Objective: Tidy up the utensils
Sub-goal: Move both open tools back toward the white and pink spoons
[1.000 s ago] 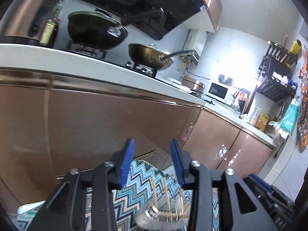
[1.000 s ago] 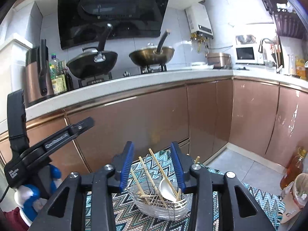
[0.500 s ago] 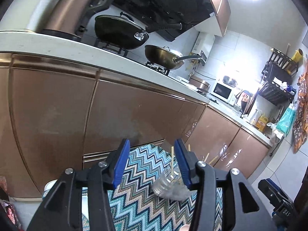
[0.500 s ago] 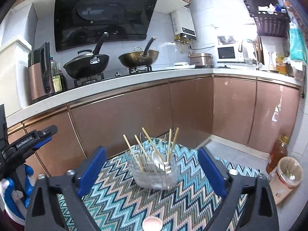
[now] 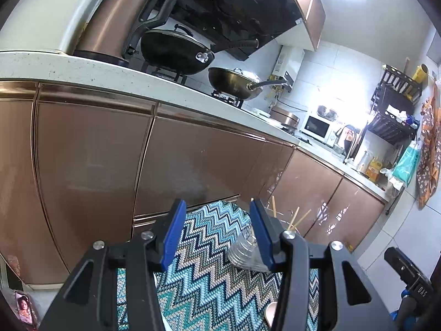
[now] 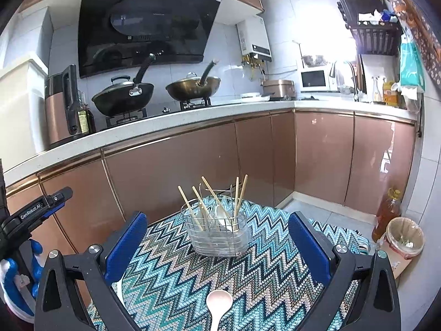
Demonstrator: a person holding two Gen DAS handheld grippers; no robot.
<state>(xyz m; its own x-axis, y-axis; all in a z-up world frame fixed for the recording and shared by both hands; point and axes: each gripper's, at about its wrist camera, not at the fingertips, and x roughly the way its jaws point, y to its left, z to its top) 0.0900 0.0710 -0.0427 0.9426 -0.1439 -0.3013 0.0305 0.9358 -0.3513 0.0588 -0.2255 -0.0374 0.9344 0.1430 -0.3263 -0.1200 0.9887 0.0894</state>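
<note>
Zigzag cloth [image 6: 275, 275] bears utensil holder [image 6: 217, 237], spoon [image 6: 219, 303].

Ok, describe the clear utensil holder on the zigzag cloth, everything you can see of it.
The utensil holder is a clear, ribbed, plastic-looking tub with a thin wire frame rising above its rim. It stands upright on the zigzag cloth, ahead of the open right gripper and clear of its fingers. Several wooden chopsticks lean inside at different angles, beside a white spoon. In the left wrist view it shows partly behind a finger.

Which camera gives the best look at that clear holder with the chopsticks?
The right wrist view: the clear holder stands whole and unobstructed. In the left wrist view the left gripper hides most of it.
</note>
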